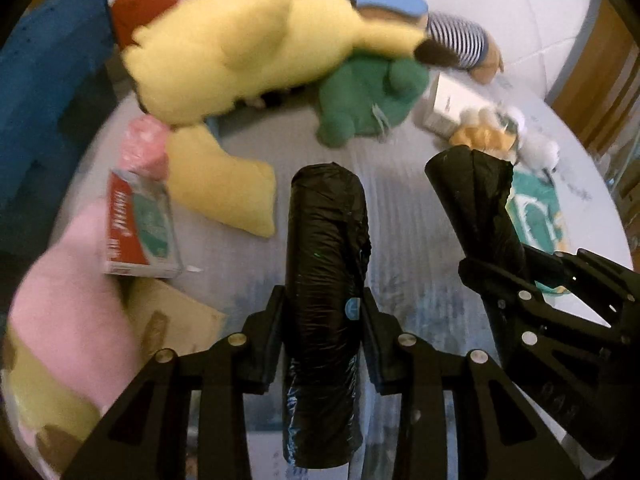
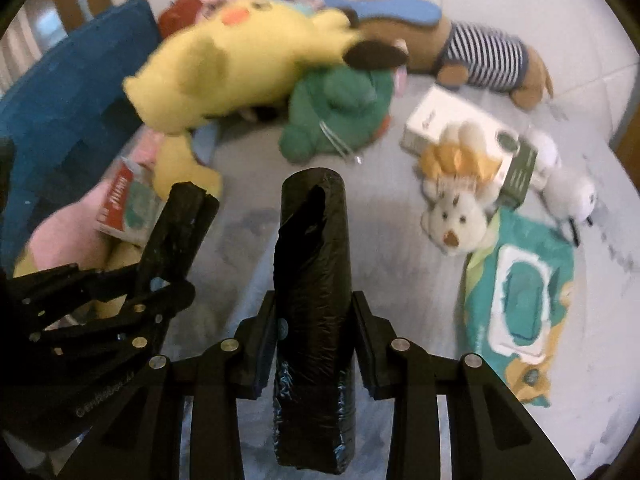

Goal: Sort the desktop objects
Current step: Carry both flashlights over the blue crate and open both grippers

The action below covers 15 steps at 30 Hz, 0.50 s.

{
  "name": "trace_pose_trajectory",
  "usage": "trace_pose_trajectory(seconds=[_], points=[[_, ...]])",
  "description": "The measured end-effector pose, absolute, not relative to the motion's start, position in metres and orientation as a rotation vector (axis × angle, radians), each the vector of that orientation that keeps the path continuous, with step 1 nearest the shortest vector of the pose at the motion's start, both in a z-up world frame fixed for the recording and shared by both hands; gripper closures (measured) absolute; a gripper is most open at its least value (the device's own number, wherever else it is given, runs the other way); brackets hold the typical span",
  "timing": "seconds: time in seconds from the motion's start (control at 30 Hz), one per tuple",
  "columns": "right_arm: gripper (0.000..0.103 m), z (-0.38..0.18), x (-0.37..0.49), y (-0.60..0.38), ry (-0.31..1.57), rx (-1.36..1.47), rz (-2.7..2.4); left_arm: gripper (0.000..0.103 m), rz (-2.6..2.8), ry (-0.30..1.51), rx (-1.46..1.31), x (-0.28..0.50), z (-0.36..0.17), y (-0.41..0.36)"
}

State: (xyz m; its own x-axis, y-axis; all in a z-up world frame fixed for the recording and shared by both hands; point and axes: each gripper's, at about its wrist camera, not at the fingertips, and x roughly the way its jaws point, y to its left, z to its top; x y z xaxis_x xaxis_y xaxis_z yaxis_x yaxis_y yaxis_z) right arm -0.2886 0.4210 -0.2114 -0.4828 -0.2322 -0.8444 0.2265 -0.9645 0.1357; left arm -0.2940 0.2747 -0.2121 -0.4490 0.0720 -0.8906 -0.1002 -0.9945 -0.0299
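- Left tongs (image 1: 323, 312) are clamped on a black bag roll (image 1: 324, 264), right tongs (image 2: 314, 320) on another roll (image 2: 314, 280).
- Both rolls hang above the cluttered bed (image 2: 400, 280), apparently lifted clear for sorting.

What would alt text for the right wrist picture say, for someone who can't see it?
The right gripper clamps a black bin-bag roll above a pale surface; at left, the left gripper clamps a similar roll. Beyond lie plush toys, including a yellow one and a green one, and a teal wipes pack.
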Motion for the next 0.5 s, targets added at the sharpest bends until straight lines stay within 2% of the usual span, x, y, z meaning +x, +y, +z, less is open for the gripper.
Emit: trace_pose_trajectory(seconds=[0.5], points=[[0.068,-0.107,-0.235,0.359,0.071,1.085,-2.412,0.069,2.891,-0.106,-1.372,-0.205,-0.116,0.205]])
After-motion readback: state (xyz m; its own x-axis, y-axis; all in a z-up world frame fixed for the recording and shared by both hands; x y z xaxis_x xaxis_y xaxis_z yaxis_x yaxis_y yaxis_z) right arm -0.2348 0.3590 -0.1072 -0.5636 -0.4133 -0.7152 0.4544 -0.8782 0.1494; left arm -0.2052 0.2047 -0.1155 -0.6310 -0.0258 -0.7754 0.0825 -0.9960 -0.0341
